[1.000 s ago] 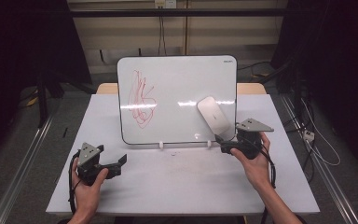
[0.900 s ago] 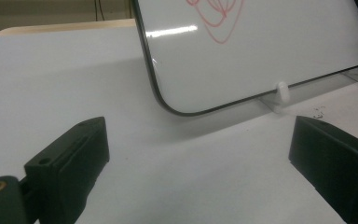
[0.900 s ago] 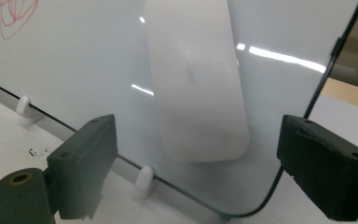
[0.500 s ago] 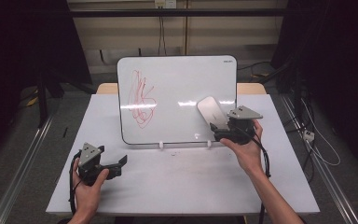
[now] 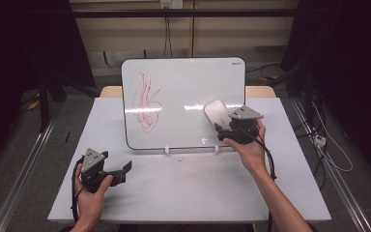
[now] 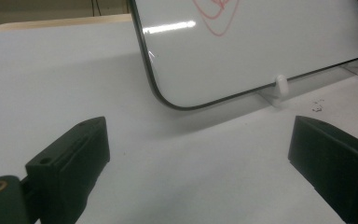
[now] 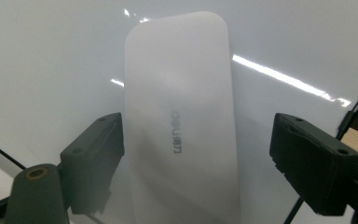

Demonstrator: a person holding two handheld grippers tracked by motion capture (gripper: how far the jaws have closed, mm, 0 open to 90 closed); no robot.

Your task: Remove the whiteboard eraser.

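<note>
Now your right claw [image 5: 221, 126], right of centre: jaws just been closing, white eraser [image 7: 182, 126] between them, left pad touching, right pad clear, eraser against whiteboard [image 5: 183, 92]. Your left claw [image 5: 125, 169], lower left on bench [image 5: 183, 193]: open, empty.

Left gripper [image 5: 107, 172] jaws wide apart; right gripper [image 5: 221, 126] jaws just closing.

From here I see both forearms bare, no sleeves, each hand-held gripper, left [image 5: 118, 172] and right [image 5: 221, 129], a matte black body topped by a grey three-cornered plate, trailing a black cable, with blocky black jaws showing small screw holes and a brass-ringed pivot.
</note>
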